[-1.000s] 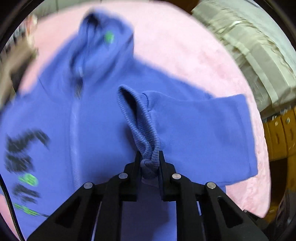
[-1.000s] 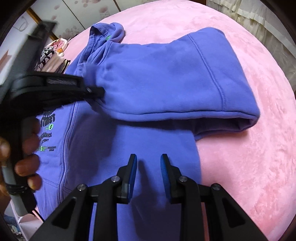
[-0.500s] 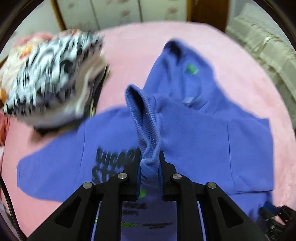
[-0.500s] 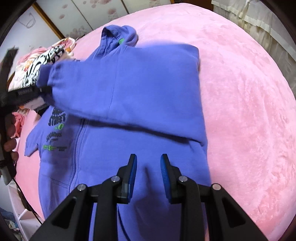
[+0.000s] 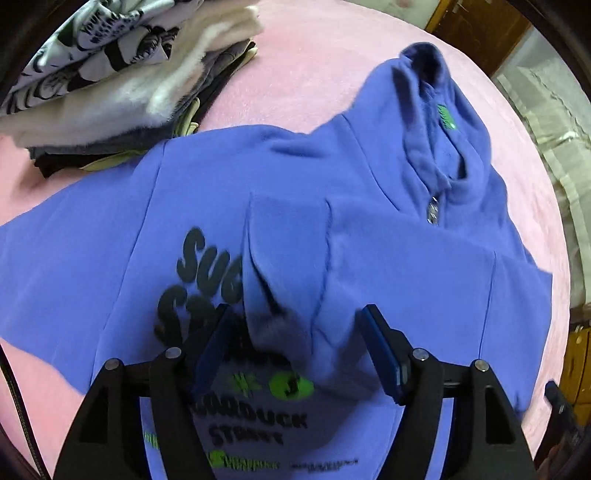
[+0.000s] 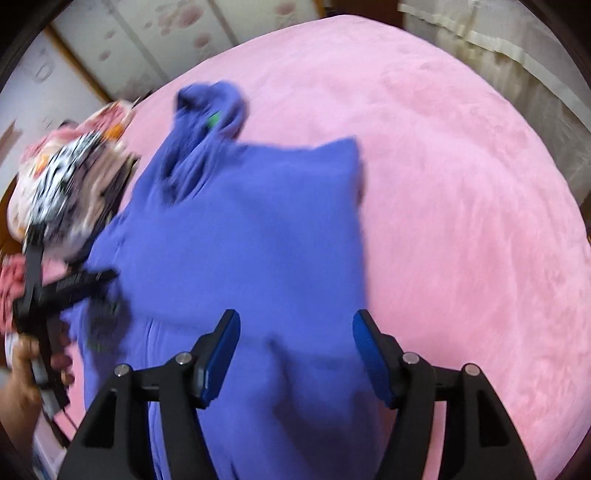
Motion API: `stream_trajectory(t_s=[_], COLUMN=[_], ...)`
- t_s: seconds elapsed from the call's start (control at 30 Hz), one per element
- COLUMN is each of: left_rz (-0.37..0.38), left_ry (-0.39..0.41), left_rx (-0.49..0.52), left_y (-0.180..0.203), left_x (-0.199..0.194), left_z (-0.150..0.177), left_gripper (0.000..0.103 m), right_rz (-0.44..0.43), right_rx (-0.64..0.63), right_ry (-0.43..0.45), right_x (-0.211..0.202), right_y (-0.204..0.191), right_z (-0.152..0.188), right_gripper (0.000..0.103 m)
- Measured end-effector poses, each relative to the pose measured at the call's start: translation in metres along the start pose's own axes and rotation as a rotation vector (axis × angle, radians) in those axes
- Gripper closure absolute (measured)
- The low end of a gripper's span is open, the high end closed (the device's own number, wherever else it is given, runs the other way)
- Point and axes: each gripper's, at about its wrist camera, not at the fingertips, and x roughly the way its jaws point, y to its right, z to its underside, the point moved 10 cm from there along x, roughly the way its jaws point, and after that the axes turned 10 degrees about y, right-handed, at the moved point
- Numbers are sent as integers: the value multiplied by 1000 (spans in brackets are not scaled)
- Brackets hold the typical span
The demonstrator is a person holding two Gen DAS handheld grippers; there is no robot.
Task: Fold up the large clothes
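Observation:
A blue-violet zip hoodie [image 5: 406, 258] lies front up on a pink blanket [image 5: 314, 74], hood [image 5: 436, 92] at the far end. One sleeve is folded across the chest over the black print. Its cuff [image 5: 284, 295] lies loose between the fingers of my left gripper [image 5: 297, 314]; the jaws are opening and the pads do not press on it. My right gripper [image 6: 295, 319] hovers over the lower body of the hoodie [image 6: 258, 221], jaws opening, with nothing held. In the right wrist view, the left gripper [image 6: 107, 275] and a hand appear at the left.
A pile of folded clothes [image 5: 110, 74] sits on the blanket beside the hoodie's shoulder and shows again as the pile [image 6: 66, 184] at the left. Bare pink blanket [image 6: 461, 184] stretches to the right. Wooden furniture [image 5: 476, 33] and pale bedding [image 6: 498, 55] border the far side.
My left gripper carried the sleeve cuff across the hoodie to the chest, then opened and let it go. My right gripper went from nearly shut to wide open and pulled back a little.

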Motion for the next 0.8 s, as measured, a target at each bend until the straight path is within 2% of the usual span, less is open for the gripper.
stream_trajectory(t_s=[0.07, 0.2, 0.23, 0.33, 0.37, 0.4, 0.43, 0.47, 0.6, 0.67, 0.73, 0.8], left_rz=[13, 21, 21, 39, 35, 35, 40, 46, 58, 31, 2, -7], left_ry=[-15, -12, -11, -5, -1, 5, 12, 20, 61, 65, 48, 32], left_rx=[-9, 3, 14, 44, 54, 59, 65, 73, 130, 164, 177, 169], left_y=[-6, -5, -4, 6, 8, 11, 13, 16, 29, 31, 30, 25], left_x=[9, 20, 23, 27, 27, 28, 26, 24, 14, 18, 28, 36], left_z=[-18, -29, -31, -37, -39, -44, -47, -49, -53, -52, -50, -46], left_gripper=[34, 36, 40, 69, 76, 78, 81, 84, 84, 84, 82, 79], right_rz=[32, 68, 67, 57, 48, 38, 29, 10, 14, 40, 45, 31], right_rx=[36, 82, 91, 118, 123, 130, 129, 111, 100, 103, 156, 204], right_ry=[14, 38, 38, 18, 6, -14, -23, -36, 40, 62, 53, 31], right_x=[14, 44, 50, 76, 82, 89, 93, 98, 81, 78, 85, 90], right_y=[14, 34, 35, 38, 37, 36, 35, 32, 32, 39, 52, 58], right_z=[-22, -59, -64, -79, -79, -78, -77, -75, -80, -78, -75, -71], right_gripper=[39, 39, 39, 39, 39, 45, 76, 83, 85, 86, 85, 78])
